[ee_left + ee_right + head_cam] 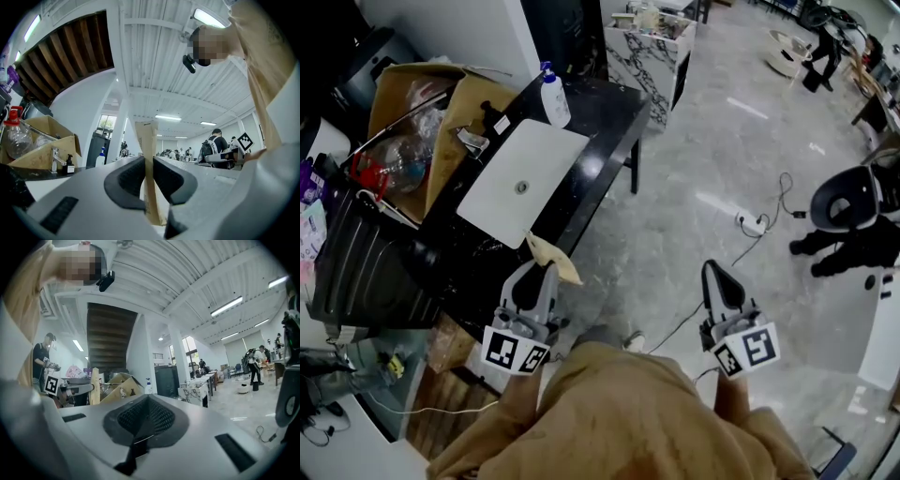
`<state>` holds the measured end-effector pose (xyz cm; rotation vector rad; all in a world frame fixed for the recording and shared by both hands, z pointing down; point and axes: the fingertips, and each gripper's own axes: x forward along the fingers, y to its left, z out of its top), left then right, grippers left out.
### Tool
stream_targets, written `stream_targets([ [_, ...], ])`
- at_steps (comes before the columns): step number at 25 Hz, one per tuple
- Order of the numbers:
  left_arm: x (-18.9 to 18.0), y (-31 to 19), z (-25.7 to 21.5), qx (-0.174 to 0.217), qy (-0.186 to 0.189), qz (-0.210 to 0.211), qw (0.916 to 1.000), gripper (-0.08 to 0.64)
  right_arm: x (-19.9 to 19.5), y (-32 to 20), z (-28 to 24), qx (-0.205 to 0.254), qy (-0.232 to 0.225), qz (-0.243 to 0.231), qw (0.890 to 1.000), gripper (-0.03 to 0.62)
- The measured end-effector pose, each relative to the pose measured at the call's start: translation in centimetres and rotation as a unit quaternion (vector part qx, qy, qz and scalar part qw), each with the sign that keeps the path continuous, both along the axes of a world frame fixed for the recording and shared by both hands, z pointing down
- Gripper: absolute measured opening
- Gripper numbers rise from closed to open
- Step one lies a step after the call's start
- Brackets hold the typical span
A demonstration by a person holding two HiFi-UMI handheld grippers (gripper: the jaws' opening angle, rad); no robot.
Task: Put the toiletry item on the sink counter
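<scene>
A flat tan paper packet (pixel 555 258) stands upright between the jaws of my left gripper (pixel 546 269), which is shut on it just off the near corner of the black sink counter (pixel 605 112). In the left gripper view the packet (pixel 146 140) rises above the gripper (pixel 147 176), pinched between both pads. The white basin (pixel 502 202) lies in the counter with a faucet (pixel 472 141) behind it. My right gripper (pixel 713 270) hangs over the floor to the right, shut with nothing in it (pixel 149 401).
A white pump bottle (pixel 553 98) stands at the counter's far end. An open cardboard box (pixel 422 98) with plastic bottles sits left of the counter, and a black bin (pixel 366 272) nearer me. A marble table (pixel 647 47) stands beyond. A power strip (pixel 753 223) and cable lie on the floor.
</scene>
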<state>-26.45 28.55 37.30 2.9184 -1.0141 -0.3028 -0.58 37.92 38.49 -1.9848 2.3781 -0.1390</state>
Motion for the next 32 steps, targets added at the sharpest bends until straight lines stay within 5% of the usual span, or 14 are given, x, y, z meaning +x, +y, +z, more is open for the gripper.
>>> stream_targets([
  [10,4.8,-4.4,1.7,-0.015,0.005,0.011,0.9998,0.044,3.5,-3.9,2.0,-0.028,-0.003,-0.008,1.000,0.003],
  [24,13.0,-28.3,2.8,-0.043,0.045,0.026,0.9977,0.044,8.6,-28.5,-1.1,-0.035,0.048,-0.028,0.998,0.003],
  [32,17.5,-35.6,2.9,-0.057,0.046,0.052,0.9959,0.044,12.2,-35.2,0.5,-0.062,0.019,0.000,0.998,0.004],
])
